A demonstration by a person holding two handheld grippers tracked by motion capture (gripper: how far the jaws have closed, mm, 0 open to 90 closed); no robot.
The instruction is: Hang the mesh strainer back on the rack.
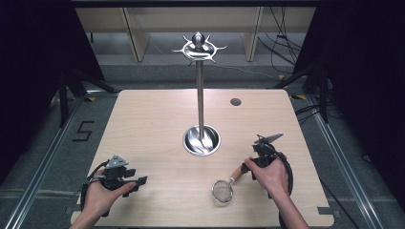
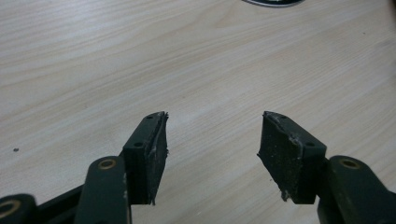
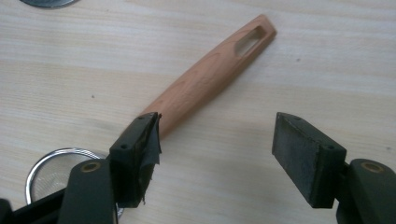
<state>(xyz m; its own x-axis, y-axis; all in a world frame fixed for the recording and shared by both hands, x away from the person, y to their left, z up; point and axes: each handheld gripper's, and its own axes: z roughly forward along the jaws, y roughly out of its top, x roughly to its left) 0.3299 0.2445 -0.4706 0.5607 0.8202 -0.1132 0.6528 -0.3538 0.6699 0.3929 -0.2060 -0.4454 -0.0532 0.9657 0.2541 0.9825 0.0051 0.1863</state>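
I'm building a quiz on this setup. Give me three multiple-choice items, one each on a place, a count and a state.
1. Where does the strainer lie?
A. hung on the stand
B. on the table by the right gripper
C. in the stand's bowl

2. How many strainers are on the table?
A. one
B. two
C. three

3. How do the right gripper's jaws stand?
A. shut on the handle
B. open, beside the handle
C. shut on nothing

Answers: 1 B, the high view shows it flat on the wood next to that gripper, apart from the stand. 2 A, a single mesh strainer is there. 3 B, the right gripper view shows a wide gap between the jaws, with the wooden handle lying past the left one.
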